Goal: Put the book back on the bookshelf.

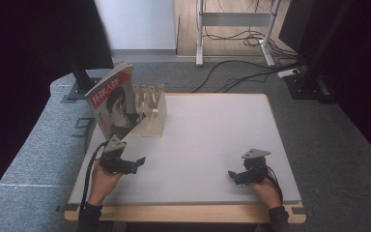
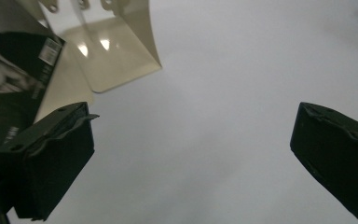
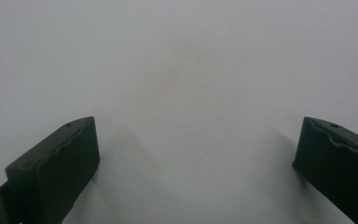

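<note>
A magazine (image 1: 115, 100) with a face on its cover leans upright against a cream book rack (image 1: 151, 110) at the table's far left. The left gripper view shows the rack's base plate (image 2: 105, 56) and the magazine's dark corner (image 2: 14, 79). My left gripper (image 1: 136, 163) rests near the front left, a short way in front of the rack, open and empty (image 2: 191, 149). My right gripper (image 1: 233, 176) lies near the front right, pointing left over bare tabletop, jaws wide apart with nothing between them (image 3: 196, 163).
The white table (image 1: 212, 135) stretches bare between the two grippers. Grey carpet surrounds it, with a desk frame (image 1: 236, 29) and cables (image 1: 241, 72) on the floor behind. Dark curtains stand at both sides.
</note>
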`<state>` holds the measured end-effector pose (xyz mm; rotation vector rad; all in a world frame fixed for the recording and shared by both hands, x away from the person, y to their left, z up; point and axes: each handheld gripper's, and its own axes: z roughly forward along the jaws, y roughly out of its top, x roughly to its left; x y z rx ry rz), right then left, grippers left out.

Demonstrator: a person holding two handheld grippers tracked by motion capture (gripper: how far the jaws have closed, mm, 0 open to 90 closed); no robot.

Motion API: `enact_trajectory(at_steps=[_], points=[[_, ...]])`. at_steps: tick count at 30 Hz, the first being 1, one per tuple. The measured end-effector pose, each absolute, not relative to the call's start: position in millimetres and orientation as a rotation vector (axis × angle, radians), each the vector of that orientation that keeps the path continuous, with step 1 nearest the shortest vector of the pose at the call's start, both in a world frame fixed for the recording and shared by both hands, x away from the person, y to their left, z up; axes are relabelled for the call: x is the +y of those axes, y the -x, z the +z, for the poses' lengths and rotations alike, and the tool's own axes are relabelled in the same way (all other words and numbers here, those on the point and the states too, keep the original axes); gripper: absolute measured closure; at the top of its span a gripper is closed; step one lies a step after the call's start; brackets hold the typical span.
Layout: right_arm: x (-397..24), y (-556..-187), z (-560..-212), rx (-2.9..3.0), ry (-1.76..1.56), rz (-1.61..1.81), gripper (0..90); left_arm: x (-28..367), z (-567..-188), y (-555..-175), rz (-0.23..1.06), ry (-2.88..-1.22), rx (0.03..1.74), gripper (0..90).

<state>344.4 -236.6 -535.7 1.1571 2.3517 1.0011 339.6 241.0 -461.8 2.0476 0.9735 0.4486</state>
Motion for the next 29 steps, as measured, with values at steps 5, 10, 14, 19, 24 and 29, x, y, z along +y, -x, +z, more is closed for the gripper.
enact_trajectory(at_steps=[5,10,14,19,24,29], points=[[-236.7,-344.3,-535.8,2.351,-1.157,1.001,0.0,228.2,-482.2,-341.9,0.417,-2.073,0.965,0.0],[-236.7,-344.3,-535.8,2.351,-1.157,1.001,0.0,222.1,-503.9,-343.9,0.375,-2.096,0.978,0.0],[-236.7,-344.3,-535.8,2.351,-1.157,1.001,0.0,218.3,-517.9,-344.3,0.366,-2.135,0.986,0.0],[-236.6,-344.2,-535.8,2.351,-1.158,1.001,0.0,209.2,-527.1,-345.4,0.385,-2.222,1.005,0.0],[-236.7,-344.2,-535.9,2.351,-1.157,1.001,0.0,208.6,-528.0,-346.9,0.367,-2.232,1.021,0.0],[-236.7,-343.2,-536.3,2.348,-1.152,1.004,0.0,208.9,-528.0,-346.4,0.365,-2.233,1.025,0.0]])
